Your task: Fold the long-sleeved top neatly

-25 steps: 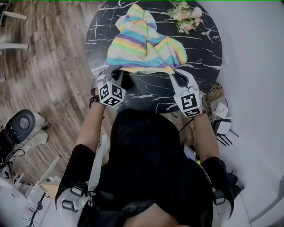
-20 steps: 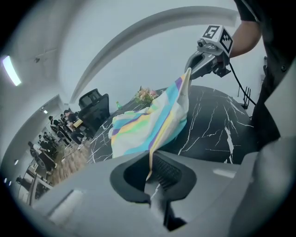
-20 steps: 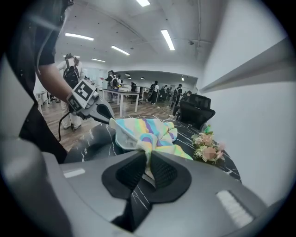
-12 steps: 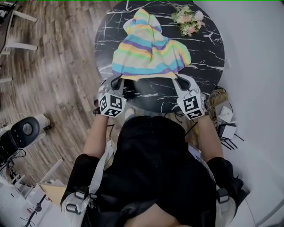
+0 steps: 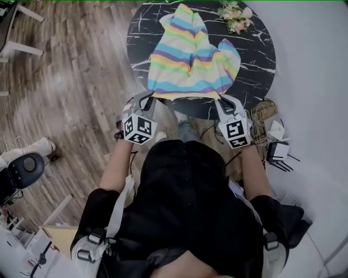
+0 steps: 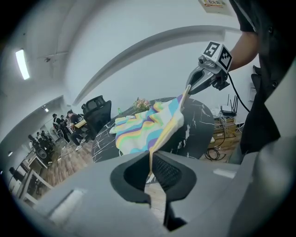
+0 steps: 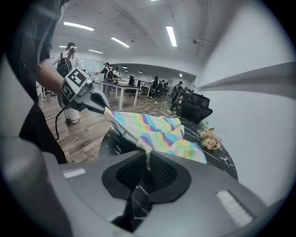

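**Head view.** The top [image 5: 190,59] lies on the round table [image 5: 255,54], straight ahead of both tools. Its long axis runs away from the person toward the far rim. The near hem spans crosswise between the left tool [image 5: 147,99] and the right tool [image 5: 222,101], one corner at each, so neither hand is nearer. Flowers [image 5: 236,12] lie at the far right rim, apart from the top. No brand or label shows on the cloth, and the cubes carry only square markers.

**Left gripper view.** The left tool [image 6: 150,169] has its jaws closed on the thin hem edge. The edge rises taut to the right tool [image 6: 188,88]. A sign [image 6: 212,3] at the upper edge is too small to read.

**Right gripper view.** The right tool [image 7: 147,164] has its jaws nearly together, pinching the other hem corner. The hem leads across to the left tool [image 7: 104,110], and the rest of the top rests on the table, short of the flowers [image 7: 209,139]. No writing is legible.
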The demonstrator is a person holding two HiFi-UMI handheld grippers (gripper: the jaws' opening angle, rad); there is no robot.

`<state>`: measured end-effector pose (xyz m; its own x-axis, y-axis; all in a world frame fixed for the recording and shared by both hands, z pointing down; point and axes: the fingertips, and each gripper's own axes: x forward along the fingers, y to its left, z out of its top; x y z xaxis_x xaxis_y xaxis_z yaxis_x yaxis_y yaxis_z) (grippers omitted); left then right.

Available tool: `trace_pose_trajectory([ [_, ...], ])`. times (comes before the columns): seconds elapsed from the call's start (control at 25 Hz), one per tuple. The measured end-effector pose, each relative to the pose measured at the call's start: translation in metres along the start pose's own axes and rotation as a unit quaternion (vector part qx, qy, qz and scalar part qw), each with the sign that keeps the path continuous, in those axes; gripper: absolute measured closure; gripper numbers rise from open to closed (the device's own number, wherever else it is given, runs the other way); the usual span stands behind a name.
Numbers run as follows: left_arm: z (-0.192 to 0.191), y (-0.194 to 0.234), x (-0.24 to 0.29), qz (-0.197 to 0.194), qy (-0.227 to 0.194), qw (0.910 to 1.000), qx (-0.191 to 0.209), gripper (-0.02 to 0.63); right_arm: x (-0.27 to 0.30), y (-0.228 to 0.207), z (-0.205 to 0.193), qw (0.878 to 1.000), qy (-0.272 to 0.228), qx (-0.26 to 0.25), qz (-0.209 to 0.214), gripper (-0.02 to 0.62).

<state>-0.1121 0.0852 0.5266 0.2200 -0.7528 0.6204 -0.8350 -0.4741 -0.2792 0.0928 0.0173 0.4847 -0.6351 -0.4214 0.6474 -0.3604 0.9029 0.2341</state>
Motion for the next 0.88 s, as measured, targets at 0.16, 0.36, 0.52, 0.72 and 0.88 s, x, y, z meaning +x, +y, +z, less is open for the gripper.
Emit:
trace_pose_trajectory([
  [0.16,-0.015,-0.013,-0.033,-0.011,-0.005,0.9998,0.018,0.591,-0.017,0.04,-0.005,1.0,0.006,0.013,-0.016,0.561],
  [0.36,-0.033,-0.029,-0.069,-0.023,-0.001,0.9992,0.034,0.591,-0.038,0.085,-0.007,0.999,0.002,0.029,-0.032,0.561],
  [0.52,-0.043,-0.044,-0.094,-0.037,0.002,0.9983,0.044,0.591,-0.057,0.115,-0.016,0.998,0.01,0.056,-0.042,0.561],
  [0.72,-0.048,-0.06,-0.113,-0.042,0.0,0.9982,0.043,0.591,-0.073,0.138,-0.022,0.997,0.002,0.063,-0.052,0.561],
  [0.88,-0.053,-0.076,-0.123,-0.043,-0.004,0.9982,0.041,0.592,-0.083,0.153,-0.033,0.996,0.003,0.066,-0.053,0.562],
])
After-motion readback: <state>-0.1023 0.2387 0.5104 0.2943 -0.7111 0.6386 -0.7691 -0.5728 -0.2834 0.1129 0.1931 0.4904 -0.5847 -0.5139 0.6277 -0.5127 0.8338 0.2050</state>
